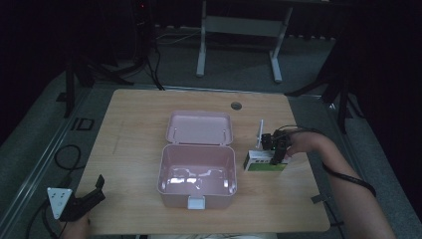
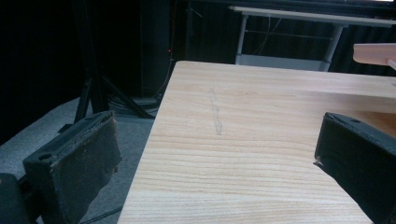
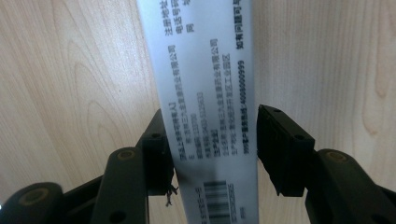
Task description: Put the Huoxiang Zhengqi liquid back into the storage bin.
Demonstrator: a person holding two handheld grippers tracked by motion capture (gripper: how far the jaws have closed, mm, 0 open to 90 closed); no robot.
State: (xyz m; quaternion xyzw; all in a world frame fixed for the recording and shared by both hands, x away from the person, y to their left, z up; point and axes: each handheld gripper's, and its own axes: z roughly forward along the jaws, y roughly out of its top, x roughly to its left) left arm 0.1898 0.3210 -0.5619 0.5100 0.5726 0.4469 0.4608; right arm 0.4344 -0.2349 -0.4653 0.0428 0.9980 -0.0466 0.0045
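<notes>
While your right gripper straddles the white-and-green cardboard box, jaws not yet clamped, the open left gripper waits near-left.

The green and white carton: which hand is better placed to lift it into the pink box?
Right. The right gripper already straddles the green and white carton beside the open pink box. The left gripper waits open at the table's near left corner.
</notes>
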